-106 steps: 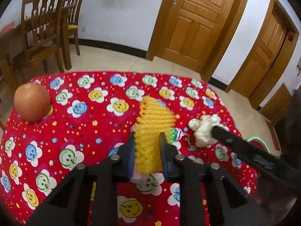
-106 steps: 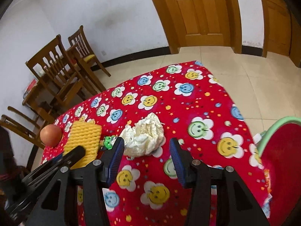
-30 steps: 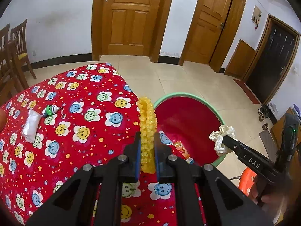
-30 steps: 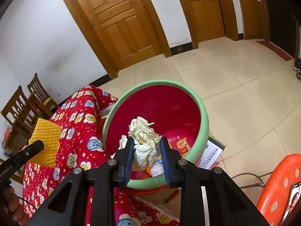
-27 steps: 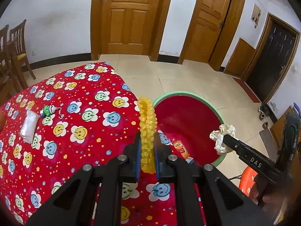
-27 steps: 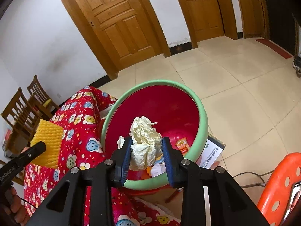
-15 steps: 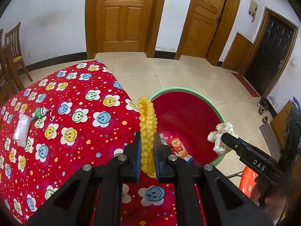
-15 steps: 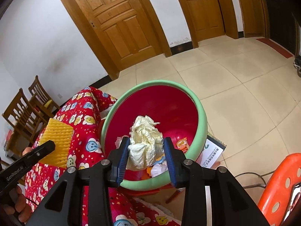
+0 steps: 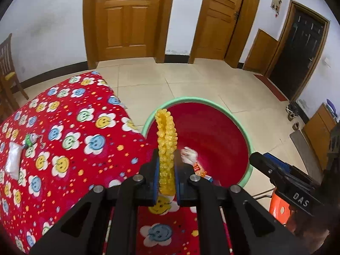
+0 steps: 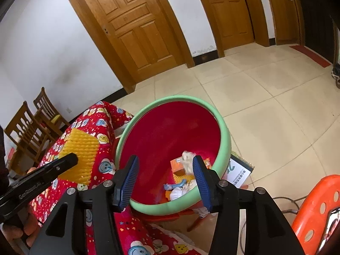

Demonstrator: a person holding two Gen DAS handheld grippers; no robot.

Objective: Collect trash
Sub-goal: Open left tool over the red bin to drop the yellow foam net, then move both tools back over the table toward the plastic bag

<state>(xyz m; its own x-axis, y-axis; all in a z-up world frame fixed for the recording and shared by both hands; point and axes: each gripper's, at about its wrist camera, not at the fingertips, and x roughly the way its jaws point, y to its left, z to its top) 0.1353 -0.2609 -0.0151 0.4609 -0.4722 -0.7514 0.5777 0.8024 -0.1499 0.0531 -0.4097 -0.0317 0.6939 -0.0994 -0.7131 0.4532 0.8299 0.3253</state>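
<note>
Crumpled white paper (image 10: pixel 188 156) drops into the red bin (image 10: pixel 225 131) as the right hand-held gripper (image 10: pixel 165 180) spreads empty, while the left hand-held gripper (image 9: pixel 166 176) grips yellow foam netting (image 9: pixel 165 136) near the rim.

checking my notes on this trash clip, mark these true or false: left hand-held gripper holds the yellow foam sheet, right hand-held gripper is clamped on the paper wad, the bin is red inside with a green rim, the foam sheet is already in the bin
1. Left hand-held gripper holds the yellow foam sheet: true.
2. Right hand-held gripper is clamped on the paper wad: false. Its jaws have just been opening, stand apart with nothing between them, and the wad is in the bin.
3. The bin is red inside with a green rim: true.
4. The foam sheet is already in the bin: false. It is held beside the rim.
</note>
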